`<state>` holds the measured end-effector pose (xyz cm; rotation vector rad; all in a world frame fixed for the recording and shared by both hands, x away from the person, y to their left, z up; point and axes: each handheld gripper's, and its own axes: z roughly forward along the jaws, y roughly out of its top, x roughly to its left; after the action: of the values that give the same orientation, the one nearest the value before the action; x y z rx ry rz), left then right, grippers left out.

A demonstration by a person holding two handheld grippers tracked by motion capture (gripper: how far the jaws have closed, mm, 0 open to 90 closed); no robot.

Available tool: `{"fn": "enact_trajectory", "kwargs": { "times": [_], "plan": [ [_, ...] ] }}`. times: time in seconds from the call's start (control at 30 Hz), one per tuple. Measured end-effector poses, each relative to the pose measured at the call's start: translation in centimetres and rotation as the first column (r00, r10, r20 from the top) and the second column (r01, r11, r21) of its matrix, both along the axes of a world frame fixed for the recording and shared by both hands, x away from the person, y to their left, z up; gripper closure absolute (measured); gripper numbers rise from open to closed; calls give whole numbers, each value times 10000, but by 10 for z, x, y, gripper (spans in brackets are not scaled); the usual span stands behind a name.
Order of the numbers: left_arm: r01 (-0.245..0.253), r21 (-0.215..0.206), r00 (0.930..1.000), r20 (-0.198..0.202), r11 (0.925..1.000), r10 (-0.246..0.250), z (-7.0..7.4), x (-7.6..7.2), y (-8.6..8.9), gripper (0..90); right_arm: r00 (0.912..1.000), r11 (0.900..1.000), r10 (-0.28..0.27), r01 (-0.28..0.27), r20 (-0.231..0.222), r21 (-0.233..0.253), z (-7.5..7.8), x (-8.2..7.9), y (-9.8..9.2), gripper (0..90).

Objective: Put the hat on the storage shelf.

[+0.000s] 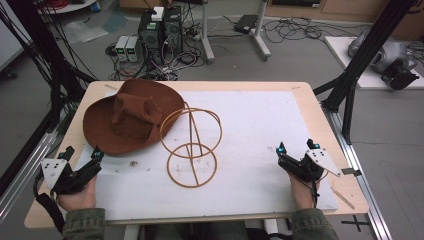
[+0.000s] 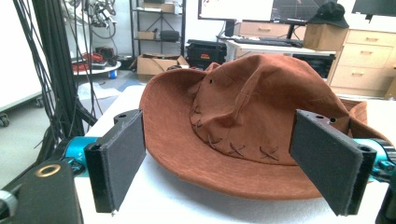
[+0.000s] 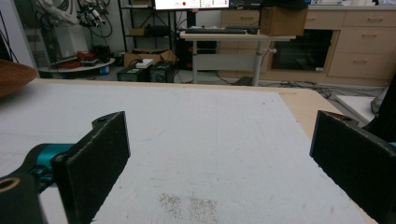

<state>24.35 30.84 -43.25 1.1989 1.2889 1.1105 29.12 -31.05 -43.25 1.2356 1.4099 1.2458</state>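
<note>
Both tongs rest low at the near edge of the table (image 1: 310, 107), seen from the high view. Left tongs (image 1: 81, 153) sit at the near left corner with the jaws spread wide, held by a hand (image 1: 80, 196) in an olive sleeve, and they point toward the brown hat (image 1: 131, 116). That hat lies on the white mat (image 1: 260, 130) toward the far left corner, brim down, its near brim close to the left tongs but apart from them. Just beside the hat on its right stands a wire hat stand (image 1: 192, 146), a ring base with upright loops; its upper loop meets the hat's brim. Right tongs (image 1: 298, 146) lie near the near right corner, also spread wide, well apart from the stand and the hat.

From the left gripper view, the left tongs (image 2: 219, 163) gape with both black pads level with the hat's brim. The brown hat (image 2: 252, 121) sits between and beyond them, crown upright with crossed stitching along its side, nothing clamped on it.

From the right gripper view, the right tongs (image 3: 219, 154) stand wide over bare white mat (image 3: 210, 130), holding nothing. A sliver of the hat's brim (image 3: 14, 77) shows at the left edge, far from the pads. A patch of dark specks (image 3: 189, 205) lies on the mat between the jaws.
</note>
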Motion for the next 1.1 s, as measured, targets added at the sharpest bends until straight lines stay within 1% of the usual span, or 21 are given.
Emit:
{"fn": "enact_trajectory", "kwargs": {
  "times": [0.2,0.27,0.33,0.37,0.53,0.57,0.6,0.67,0.77,0.87,0.9,1.0,1.1],
  "plan": [
    [11,-80,10000,-42,10000,-12,-1,1,1,176,9999,9999,106,-106,-61,3,0,0,0,40],
    [77,-135,9999,-81,9999,-78,-1,1,2,176,9998,9999,136,-134,-137,81,0,0,0,40],
    [92,-166,9999,-80,9998,-94,-2,1,3,176,9998,9999,142,-141,-102,91,0,1,-1,40],
    [98,-175,9999,-64,9998,-99,-2,1,3,176,9998,9997,122,-119,-155,196,1,0,-1,40],
    [115,-230,9999,84,9997,-113,-1,0,4,174,9999,9997,100,-101,46,235,6,-2,0,41],
    [141,-231,9999,82,9996,-139,-1,0,4,174,9996,9995,178,-184,234,243,7,-2,0,42],
    [139,-222,9999,66,9997,-138,-1,1,4,174,9995,9989,181,-192,263,428,8,-2,1,41],
    [173,-221,9998,111,9996,-170,-1,1,3,174,9995,9988,166,-179,284,448,8,-2,1,42],
    [137,-133,9999,62,9998,-136,-1,0,3,174,9997,9989,68,-79,231,464,8,-2,1,43],
    [100,-141,9999,59,9999,-100,-1,0,3,174,9994,9993,20,-33,360,370,7,-2,0,43],
    [114,-158,9999,53,9998,-113,-1,1,4,174,9994,9989,65,-80,328,452,7,-2,0,43],
    [228,-229,9997,5,9995,-228,-1,1,4,174,9993,9981,149,-170,355,596,7,-1,0,43],
    [549,-375,9985,72,9978,-547,0,3,3,170,9990,9977,280,-300,339,607,6,-1,1,43]
  ]
}}
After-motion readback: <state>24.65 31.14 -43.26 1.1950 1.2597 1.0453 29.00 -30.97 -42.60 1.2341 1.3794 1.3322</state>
